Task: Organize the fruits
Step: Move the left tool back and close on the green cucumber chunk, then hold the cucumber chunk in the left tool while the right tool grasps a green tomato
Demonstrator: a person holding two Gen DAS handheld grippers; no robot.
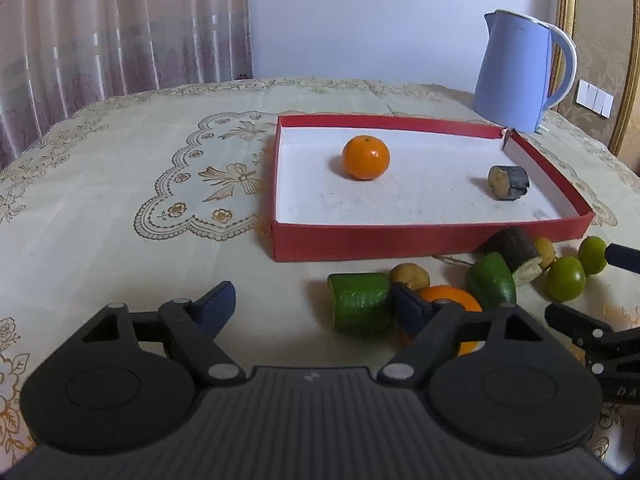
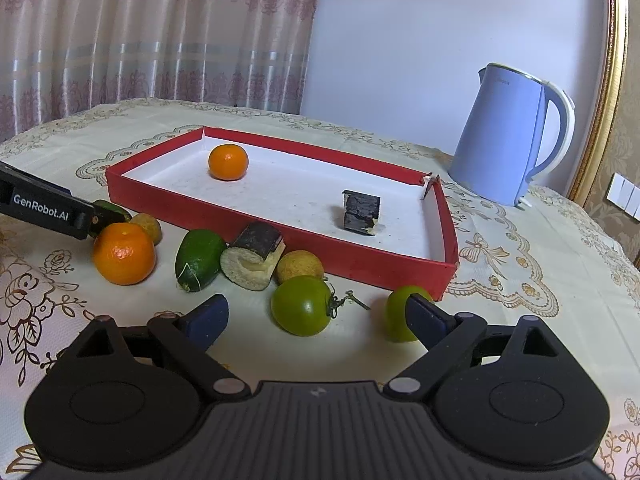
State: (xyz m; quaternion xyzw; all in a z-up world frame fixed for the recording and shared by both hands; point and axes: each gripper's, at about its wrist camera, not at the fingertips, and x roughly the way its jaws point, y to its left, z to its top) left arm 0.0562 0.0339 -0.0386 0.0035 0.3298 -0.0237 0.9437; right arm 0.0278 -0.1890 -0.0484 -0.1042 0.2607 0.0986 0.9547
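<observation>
Pink curtains (image 2: pixel 152 32) hang behind your counter (image 1: pixel 120 200), which wears a cream embroidered cloth. Your left gripper (image 1: pixel 314 306) hovers low over that cloth with its fingers (image 1: pixel 218 300) spread wide and holding nothing. Just beyond it the red tray (image 1: pixel 400 240) carries an orange (image 1: pixel 366 157) toward its far left and a dark-skinned cut chunk (image 1: pixel 508 182) near its right wall.

The loose fruit lies in front of the tray's near wall: a second orange (image 2: pixel 124 254), a green piece (image 2: pixel 199 260), a cut dark-skinned piece (image 2: pixel 254 258) showing pale flesh, a small tan fruit (image 2: pixel 300 266), and a green tomato (image 2: pixel 301 311) with its stem. Your right gripper (image 2: pixel 318 322) stands wide open around that tomato without touching it, and another green tomato (image 2: pixel 396 314) sits partly behind its right finger. A blue kettle (image 2: pixel 508 136) stands past the tray's far right corner.
</observation>
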